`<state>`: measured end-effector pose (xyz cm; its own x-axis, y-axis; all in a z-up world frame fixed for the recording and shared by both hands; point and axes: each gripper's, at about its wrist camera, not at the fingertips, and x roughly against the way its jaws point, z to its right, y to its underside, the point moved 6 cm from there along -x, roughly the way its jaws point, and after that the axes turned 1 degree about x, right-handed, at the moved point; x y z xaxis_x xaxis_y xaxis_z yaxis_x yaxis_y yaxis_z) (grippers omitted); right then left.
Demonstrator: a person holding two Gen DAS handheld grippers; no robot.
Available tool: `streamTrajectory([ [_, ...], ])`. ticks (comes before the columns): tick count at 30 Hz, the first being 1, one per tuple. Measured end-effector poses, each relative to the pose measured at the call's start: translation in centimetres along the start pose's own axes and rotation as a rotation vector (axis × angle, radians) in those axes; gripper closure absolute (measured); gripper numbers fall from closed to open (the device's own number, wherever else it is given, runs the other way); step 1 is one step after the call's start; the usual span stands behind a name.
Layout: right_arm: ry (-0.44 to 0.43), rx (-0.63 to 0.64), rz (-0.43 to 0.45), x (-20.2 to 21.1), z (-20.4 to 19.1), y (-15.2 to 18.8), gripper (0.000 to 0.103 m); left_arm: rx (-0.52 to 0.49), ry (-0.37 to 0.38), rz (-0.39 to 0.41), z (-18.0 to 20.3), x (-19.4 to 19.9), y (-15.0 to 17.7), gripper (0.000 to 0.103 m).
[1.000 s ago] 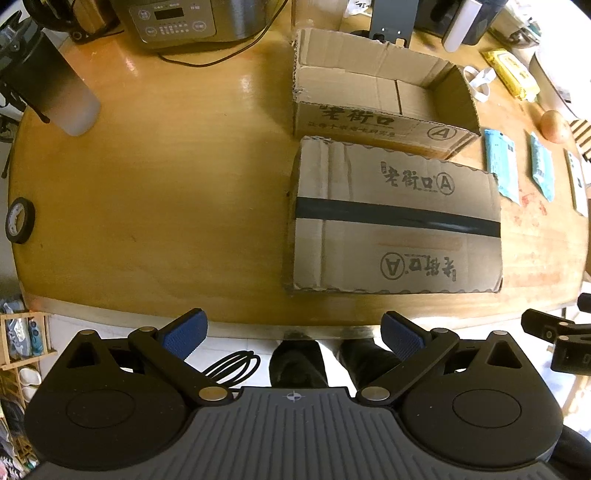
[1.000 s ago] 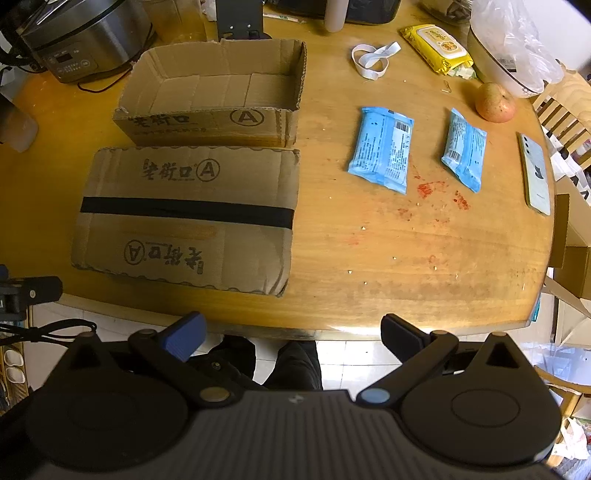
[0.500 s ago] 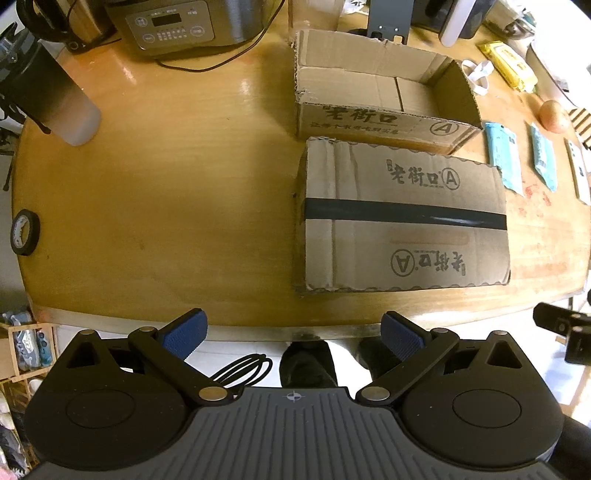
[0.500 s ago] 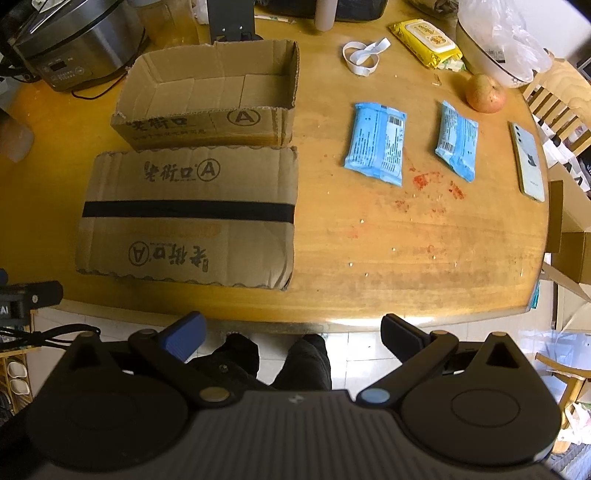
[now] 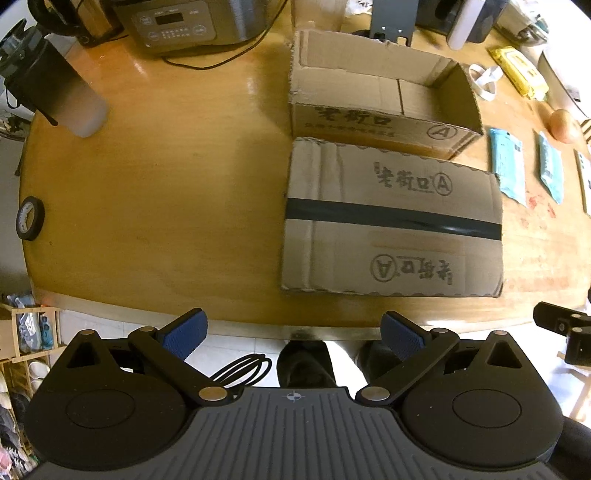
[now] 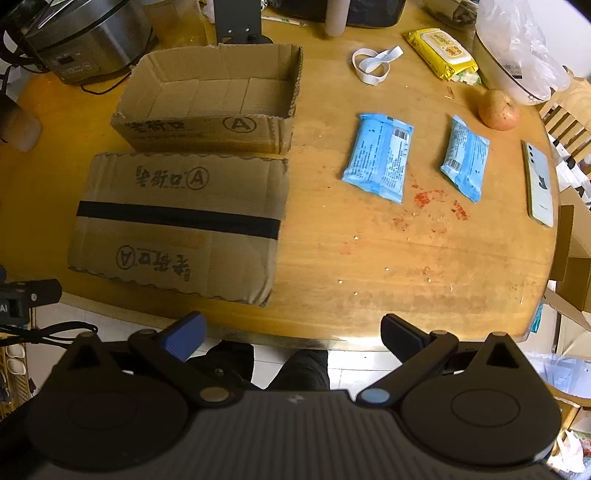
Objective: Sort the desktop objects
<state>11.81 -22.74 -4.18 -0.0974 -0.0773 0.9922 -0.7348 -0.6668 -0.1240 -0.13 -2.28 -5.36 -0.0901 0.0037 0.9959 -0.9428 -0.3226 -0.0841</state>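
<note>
- A circled "A" beside printed Chinese characters marked the near wall of the open cardboard box (image 6: 207,110), which held nothing, and appeared twice on the flattened cardboard box (image 6: 177,221) lying just in front of it, a black tape strip across its middle
- Two blue packets, the larger blue packet (image 6: 376,157) and the smaller blue packet (image 6: 464,158), lay flat on the wooden bench (image 6: 388,266) to the right of the boxes, apart from each other, their small print unreadable
- A yellow wipes pack (image 6: 441,53), a white band (image 6: 373,62), an apple (image 6: 496,110) and a phone (image 6: 539,184) sat toward the bench's far and right edges; red smears stained the wood
- A rice cooker (image 5: 177,22) and a roll of black tape (image 5: 29,218) occupied the left side
- The left hand-held gripper (image 5: 293,332) and the right hand-held gripper (image 6: 291,332) hovered off the near edge, jaws spread wide, holding nothing
</note>
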Motion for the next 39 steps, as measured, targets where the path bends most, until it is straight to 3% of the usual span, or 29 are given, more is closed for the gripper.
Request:
streamTrajectory([
  [39, -0.019, -0.012, 0.011, -0.7, 6.1, 0.4, 0.000, -0.012, -0.027, -0.005, 6.1, 0.1, -0.9, 0.000],
])
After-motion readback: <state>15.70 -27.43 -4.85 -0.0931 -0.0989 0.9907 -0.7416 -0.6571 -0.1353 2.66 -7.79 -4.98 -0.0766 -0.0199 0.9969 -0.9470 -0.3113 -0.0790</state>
